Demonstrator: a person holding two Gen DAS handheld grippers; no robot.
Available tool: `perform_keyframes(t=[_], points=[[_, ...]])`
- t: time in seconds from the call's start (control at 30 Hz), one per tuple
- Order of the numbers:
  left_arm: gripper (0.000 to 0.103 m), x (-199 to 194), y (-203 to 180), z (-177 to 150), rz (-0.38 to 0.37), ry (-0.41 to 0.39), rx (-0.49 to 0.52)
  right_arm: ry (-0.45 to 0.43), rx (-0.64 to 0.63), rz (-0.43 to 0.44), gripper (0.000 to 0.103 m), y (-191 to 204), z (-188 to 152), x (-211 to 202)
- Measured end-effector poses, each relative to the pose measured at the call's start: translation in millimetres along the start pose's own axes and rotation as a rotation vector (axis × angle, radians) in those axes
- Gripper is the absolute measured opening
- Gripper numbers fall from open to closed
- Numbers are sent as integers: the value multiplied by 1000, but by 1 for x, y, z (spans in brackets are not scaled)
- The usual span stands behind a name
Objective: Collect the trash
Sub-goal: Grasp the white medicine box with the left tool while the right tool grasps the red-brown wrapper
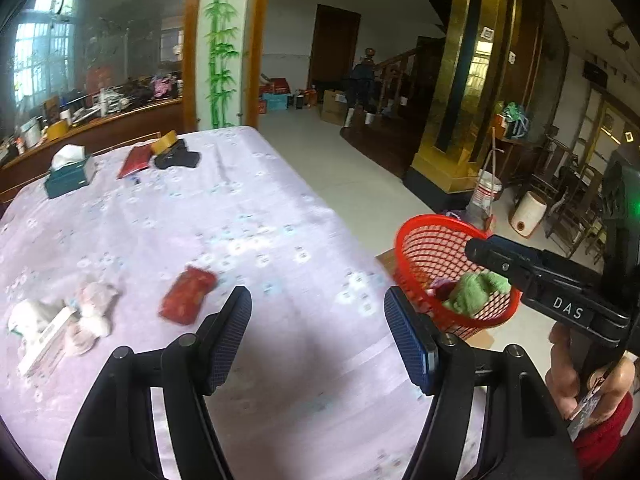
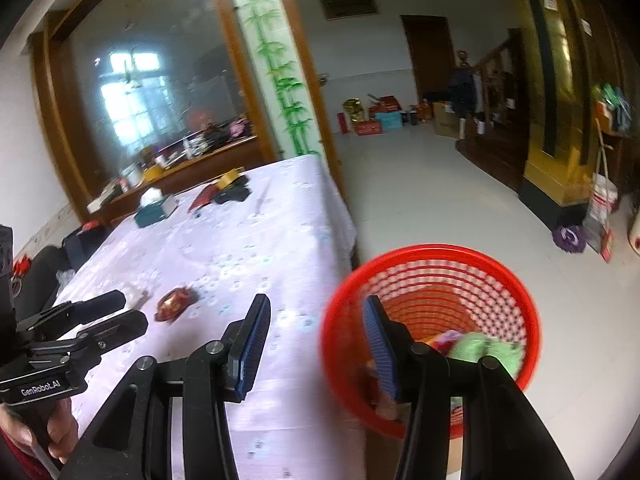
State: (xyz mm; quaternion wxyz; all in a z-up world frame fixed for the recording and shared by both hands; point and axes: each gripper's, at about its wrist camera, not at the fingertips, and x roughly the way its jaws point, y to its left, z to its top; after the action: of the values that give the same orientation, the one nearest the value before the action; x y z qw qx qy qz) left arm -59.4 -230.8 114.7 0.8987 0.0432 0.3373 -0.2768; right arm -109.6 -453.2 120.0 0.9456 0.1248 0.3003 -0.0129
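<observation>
A red mesh basket point(image 1: 424, 252) stands beside the table's right edge and holds a green cloth point(image 1: 474, 290) and other scraps; it also shows in the right wrist view point(image 2: 504, 280). On the lilac tablecloth point(image 1: 240, 208) lie a red wrapper point(image 1: 187, 294), crumpled tissues point(image 1: 94, 308) and a white box point(image 1: 44, 340). My left gripper point(image 1: 318, 340) is open and empty over the table, right of the wrapper. My right gripper point(image 2: 316, 346) is open and empty at the table edge, its right finger over the basket. The wrapper also shows in the right wrist view point(image 2: 174, 304).
At the table's far end are a teal tissue box point(image 1: 70, 174), a red packet point(image 1: 134, 162), a yellow tape roll point(image 1: 164, 144) and a black pouch point(image 1: 178, 158). A cluttered wooden counter point(image 1: 92, 120) runs behind. White floor, a gold pillar point(image 1: 456, 120) and a bucket point(image 1: 486, 196) lie to the right.
</observation>
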Motion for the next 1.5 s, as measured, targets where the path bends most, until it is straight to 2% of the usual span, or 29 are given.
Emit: perform_keyframes(t=[0.23,0.4,0.53,0.67,0.8,0.87,0.93,1.0,1.03,1.17,1.3,1.4,1.5], points=[[68,-25,37,-17,53,-7,-18,32,-55,54,52,47,-4,15],[68,-40,76,-34,119,1,-57,70,-74,93,52,70,-5,28],[68,-58,114,-50,186,0,-106,115,-64,132,52,80,-9,39],[68,-70,167,-66,236,26,-206,161,-58,164,52,90,-14,51],[68,-68,213,-73,250,49,-287,191,-53,190,52,99,-17,60],[68,-62,231,-73,283,64,-309,199,-58,194,52,105,-18,63],[68,-57,240,-70,299,61,-292,203,-68,194,52,109,-20,64],[68,-45,250,-66,370,79,-259,207,-75,189,52,110,-21,64],[66,-41,253,-68,377,86,-241,210,-76,188,52,111,-23,65],[48,-19,258,-71,358,155,-203,221,-85,180,52,112,-25,68],[48,-11,250,-72,332,178,-157,233,-89,175,52,113,-25,74],[48,4,246,-71,353,213,-118,244,-94,177,52,118,-24,81],[38,18,246,-71,360,237,-108,261,-99,187,52,124,-25,86]])
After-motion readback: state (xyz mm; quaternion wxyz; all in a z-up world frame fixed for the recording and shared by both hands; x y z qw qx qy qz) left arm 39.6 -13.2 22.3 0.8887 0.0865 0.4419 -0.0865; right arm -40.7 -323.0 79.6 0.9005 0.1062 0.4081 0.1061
